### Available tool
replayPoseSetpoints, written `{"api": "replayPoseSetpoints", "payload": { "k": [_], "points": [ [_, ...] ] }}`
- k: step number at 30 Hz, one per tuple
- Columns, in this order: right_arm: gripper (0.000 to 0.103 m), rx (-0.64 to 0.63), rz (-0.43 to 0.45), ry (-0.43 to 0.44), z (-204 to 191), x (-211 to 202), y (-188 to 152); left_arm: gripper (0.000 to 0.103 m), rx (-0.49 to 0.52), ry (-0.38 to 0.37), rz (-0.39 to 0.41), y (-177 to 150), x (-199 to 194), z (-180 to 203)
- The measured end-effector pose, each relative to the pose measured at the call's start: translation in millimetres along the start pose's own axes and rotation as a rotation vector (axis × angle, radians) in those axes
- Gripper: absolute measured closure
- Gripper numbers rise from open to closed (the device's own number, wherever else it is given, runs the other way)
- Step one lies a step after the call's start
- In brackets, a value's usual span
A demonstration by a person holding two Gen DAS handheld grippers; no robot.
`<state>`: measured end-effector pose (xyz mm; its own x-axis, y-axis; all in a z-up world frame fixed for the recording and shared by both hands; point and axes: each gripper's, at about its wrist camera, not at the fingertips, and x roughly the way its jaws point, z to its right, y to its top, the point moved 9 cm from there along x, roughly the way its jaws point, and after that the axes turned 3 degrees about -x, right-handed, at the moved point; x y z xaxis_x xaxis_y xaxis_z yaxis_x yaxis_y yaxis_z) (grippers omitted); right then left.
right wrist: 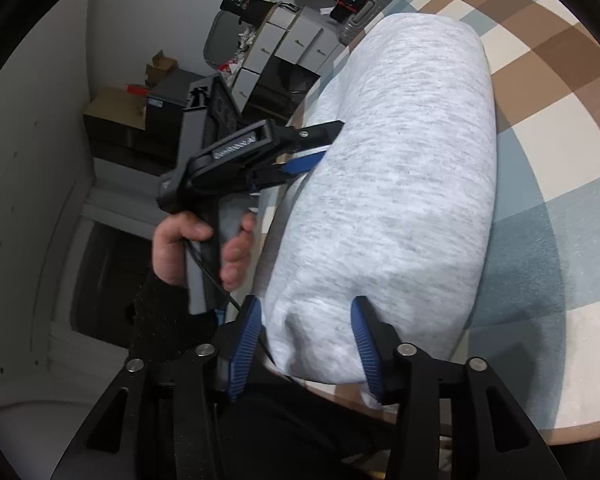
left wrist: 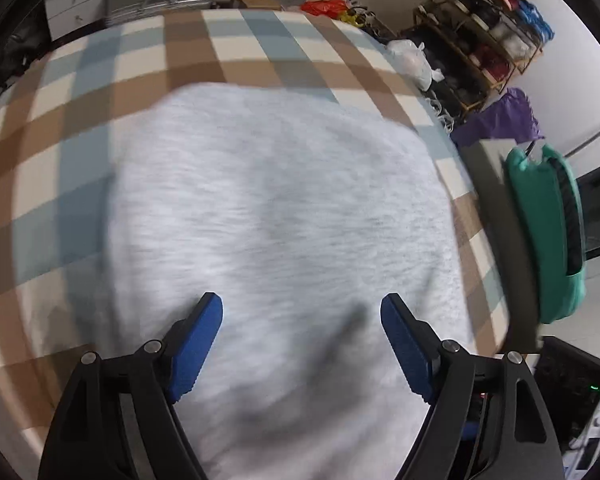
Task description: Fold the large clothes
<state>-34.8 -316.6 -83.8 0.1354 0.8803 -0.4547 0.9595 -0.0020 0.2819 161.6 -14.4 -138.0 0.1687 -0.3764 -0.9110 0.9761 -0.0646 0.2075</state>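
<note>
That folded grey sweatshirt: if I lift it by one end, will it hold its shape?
Probably not: the grey sweatshirt is soft knit and bunches between the right gripper fingers, so it likely sags and unfolds. It looks light and unlikely to slip.

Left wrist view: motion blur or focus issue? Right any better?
Left wrist view: smeared across the grey garment and checked cloth, while the left gripper fingers stay crisp, so it looks like motion blur; strong fisheye bend. Right wrist view: sharper, the knit texture is readable, and the right gripper is crisp.

The folded garment (left wrist: pixel 276 208) lies on the checked cloth (left wrist: pixel 80 80), with shelves (left wrist: pixel 484 40) beyond its far-right corner.
</note>
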Motion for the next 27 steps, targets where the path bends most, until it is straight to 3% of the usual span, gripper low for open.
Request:
{"api": "replayPoseSetpoints", "payload": {
  "k": [3, 7, 10, 16, 20, 27],
  "points": [
    [0.052, 0.002, 0.008, 0.007, -7.0, -4.2, 0.7, 0.022, -0.043, 0.114, 0.078, 1.8, -18.6, -42.5],
    [0.045, -0.026, 0.017, 0.001, -12.4, -3.9, 0.7, 0.023, -0.217, 0.087, -0.011, -20.4, 8.8, -92.0],
    [0.044, -0.048, 0.017, -0.016, -15.0, -2.3, -1.1, 0.023, -0.283, -0.074, -0.024, -30.2, 21.1, -90.5],
    [0.045, 0.002, 0.023, 0.016, -10.2, -2.7, 2.5, 0.023, -0.267, -0.318, -0.101, -46.5, 34.0, -55.6],
    [0.045, 0.007, 0.056, -0.004, -5.3, -9.8, 9.5, 0.023, -0.23, -0.307, -0.104, -53.8, 26.7, -49.2],
    [0.04, -0.011, 0.183, -0.072, 1.6, -43.7, 31.5, 0.022, -0.249, -0.217, -0.028, -65.1, -0.2, -88.1]
  ]
}}
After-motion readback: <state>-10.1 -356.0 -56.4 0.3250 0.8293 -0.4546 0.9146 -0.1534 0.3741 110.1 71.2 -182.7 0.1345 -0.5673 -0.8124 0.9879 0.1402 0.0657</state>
